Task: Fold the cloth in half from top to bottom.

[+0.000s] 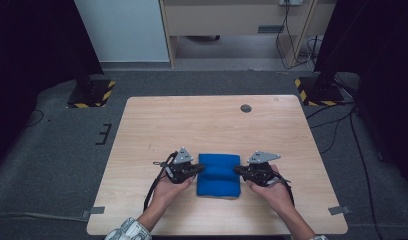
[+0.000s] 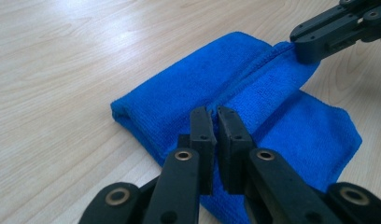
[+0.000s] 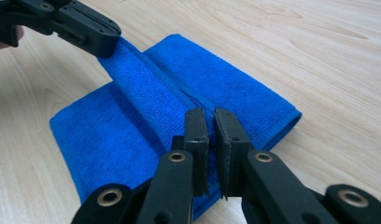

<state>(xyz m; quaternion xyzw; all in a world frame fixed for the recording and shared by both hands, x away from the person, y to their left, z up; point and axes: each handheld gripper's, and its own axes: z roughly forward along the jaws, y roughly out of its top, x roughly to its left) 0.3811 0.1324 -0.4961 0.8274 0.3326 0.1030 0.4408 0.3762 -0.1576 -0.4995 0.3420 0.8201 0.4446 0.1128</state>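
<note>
Cloth: blue, folded, on the table near your edge, between your two grippers.
Left gripper: you pinch the cloth's raised top fold at its left end.
Right gripper: you pinch the same fold at its right end.

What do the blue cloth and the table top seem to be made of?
The blue cloth: probably microfibre terry, matt; its surface shows a fine looped pile and a stitched hem. The table top: pale wood grain with a smooth, slightly glossy finish, likely laminate or veneer; which one cannot be told.
</note>
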